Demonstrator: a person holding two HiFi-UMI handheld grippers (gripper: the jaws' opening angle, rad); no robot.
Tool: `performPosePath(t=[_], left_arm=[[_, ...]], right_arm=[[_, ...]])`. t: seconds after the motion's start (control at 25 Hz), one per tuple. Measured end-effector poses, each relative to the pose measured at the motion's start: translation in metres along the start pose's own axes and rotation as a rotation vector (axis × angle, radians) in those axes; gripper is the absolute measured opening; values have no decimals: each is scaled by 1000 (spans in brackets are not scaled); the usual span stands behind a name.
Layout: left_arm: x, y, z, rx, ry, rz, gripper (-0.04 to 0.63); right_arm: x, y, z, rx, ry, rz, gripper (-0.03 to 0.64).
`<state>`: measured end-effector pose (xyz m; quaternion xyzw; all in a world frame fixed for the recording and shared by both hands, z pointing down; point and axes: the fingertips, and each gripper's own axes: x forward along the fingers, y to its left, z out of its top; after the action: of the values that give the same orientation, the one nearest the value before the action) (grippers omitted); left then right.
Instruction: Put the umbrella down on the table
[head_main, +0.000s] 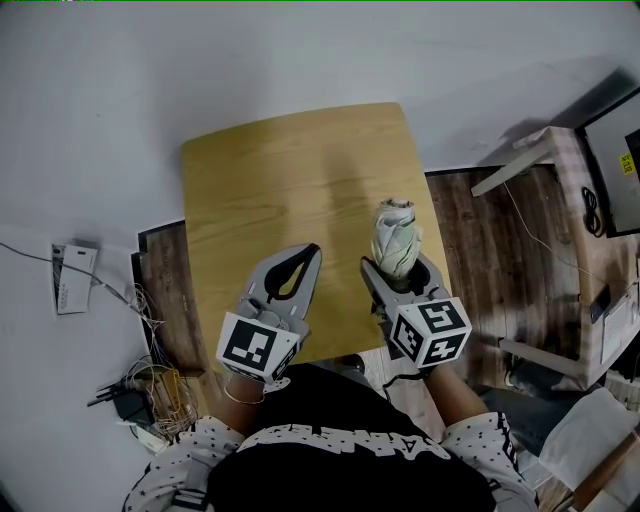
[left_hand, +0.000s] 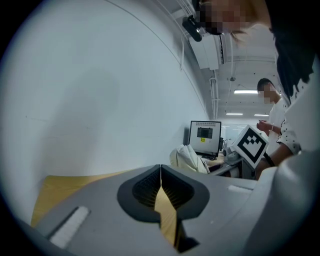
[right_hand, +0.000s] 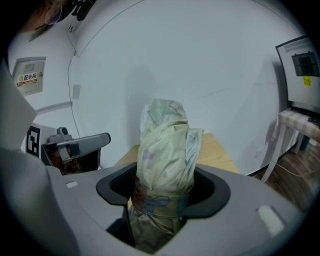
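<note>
Item: light wooden counter with rounded corners (head_main: 290, 170). Its far edge lies by the white wall (head_main: 120, 90), and its left and right edges stand over dark plank floor (head_main: 480, 240). Bare wood shows from the grippers to the far edge.

Item: folded pale green and cream fabric umbrella (head_main: 395, 238), bound by a strap. It is clamped in the right gripper (head_main: 400, 272) over the near right part of the counter, with its bundled end pointing toward the far wall. In the right gripper view the dark pads press both sides of the umbrella (right_hand: 165, 150). Its lower end is hidden below the jaws.

Item: left gripper (head_main: 314, 250), over the near middle of the counter, just left of the right gripper. Its jaws are together at the tips with nothing between them.

Surroundings: a tangle of cables (head_main: 150, 385) on the floor near left, and a white-framed side table (head_main: 520, 160) carrying a black monitor (head_main: 615, 160) to the right, apart from the counter.
</note>
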<state>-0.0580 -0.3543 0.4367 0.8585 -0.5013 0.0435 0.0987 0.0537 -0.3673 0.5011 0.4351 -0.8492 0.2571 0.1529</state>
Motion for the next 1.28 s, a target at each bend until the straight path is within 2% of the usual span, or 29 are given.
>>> performPosePath(t=[0.76, 1.28], left_arm=[[5, 36, -5, -13, 15, 23, 5], [10, 51, -19, -44, 56, 21, 5]], right_arm=[[43, -11, -23, -12, 101, -42, 310], [70, -17, -41, -35, 179, -60, 310]])
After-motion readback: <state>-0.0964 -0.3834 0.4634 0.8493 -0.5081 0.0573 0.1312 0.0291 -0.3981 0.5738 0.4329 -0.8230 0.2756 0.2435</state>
